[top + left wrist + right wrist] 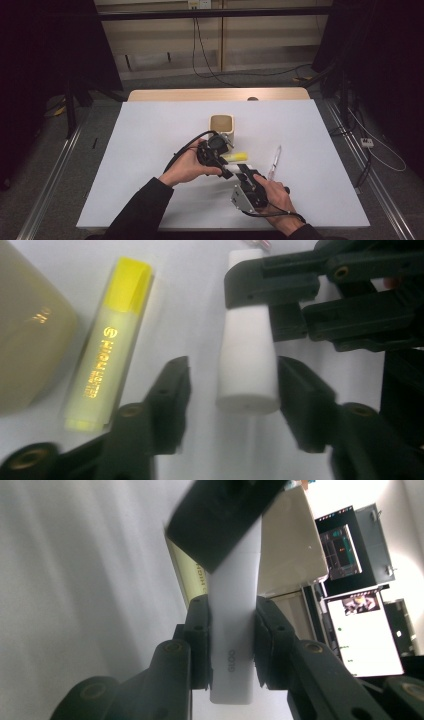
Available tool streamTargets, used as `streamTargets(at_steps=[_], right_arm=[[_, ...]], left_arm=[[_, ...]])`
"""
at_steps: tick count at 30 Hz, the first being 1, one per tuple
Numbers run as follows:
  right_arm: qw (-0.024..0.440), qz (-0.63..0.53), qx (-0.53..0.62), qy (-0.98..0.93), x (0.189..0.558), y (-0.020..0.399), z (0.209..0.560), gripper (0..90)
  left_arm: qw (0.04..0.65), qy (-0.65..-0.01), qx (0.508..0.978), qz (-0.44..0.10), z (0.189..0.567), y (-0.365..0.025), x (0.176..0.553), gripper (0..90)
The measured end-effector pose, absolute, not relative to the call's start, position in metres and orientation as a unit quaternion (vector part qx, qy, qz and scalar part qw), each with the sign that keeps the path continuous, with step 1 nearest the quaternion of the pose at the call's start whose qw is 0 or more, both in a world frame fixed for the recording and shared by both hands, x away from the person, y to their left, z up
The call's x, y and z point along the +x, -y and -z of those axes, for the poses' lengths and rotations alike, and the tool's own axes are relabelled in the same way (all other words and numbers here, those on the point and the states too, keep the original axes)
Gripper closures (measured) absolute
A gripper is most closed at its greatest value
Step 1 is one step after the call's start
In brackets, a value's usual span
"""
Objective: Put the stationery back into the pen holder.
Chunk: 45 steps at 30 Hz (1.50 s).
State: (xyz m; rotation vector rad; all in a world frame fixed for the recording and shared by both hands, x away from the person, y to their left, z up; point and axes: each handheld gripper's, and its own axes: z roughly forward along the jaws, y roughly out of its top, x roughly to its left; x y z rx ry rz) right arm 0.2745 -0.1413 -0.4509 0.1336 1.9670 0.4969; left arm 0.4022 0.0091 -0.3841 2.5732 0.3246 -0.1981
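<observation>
White table, dark room: two grippers meeting over a glue stick.

A white table (150, 150) is standing amid black curtains. The right gripper (231, 645) is clamping the white glue stick (235, 630) near centre; the left gripper (232, 385) is straddling its far end, jaws apart, not pressing. A yellow highlighter (112, 340) and beige cup (222, 125) are lying just left and beyond.

A white stick (248, 360) sits between black grippers, left (230, 385) and right (231, 630), beside a yellow highlighter (111, 342) with gold lettering, a beige cup (222, 125) and a white table (150, 150).
</observation>
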Motion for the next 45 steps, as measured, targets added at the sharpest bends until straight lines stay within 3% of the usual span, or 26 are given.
streamTargets(at_steps=[3,7,16,33,45], right_arm=[[0.514,-0.225,0.078,-0.824,0.276,0.144,0.449,71.1],[0.503,-0.24,0.096,-0.824,0.277,0.145,0.447,71.1],[0.488,-0.269,0.127,-0.821,0.281,0.148,0.443,71.1],[0.432,-0.369,0.22,-0.793,0.299,0.155,0.423,71.1],[0.416,-0.405,0.254,-0.774,0.318,0.154,0.408,71.0]], left_arm=[[0.285,-0.135,0.947,0.06,0.384,-0.017,0.401,30.0],[0.3,-0.151,0.941,0.042,0.386,-0.029,0.4,19.6],[0.337,-0.151,0.929,0.025,0.382,-0.051,0.388,7.2],[0.4,-0.252,0.88,-0.036,0.396,-0.115,0.367,6.8],[0.423,-0.268,0.862,-0.077,0.401,-0.154,0.353,6.3]])
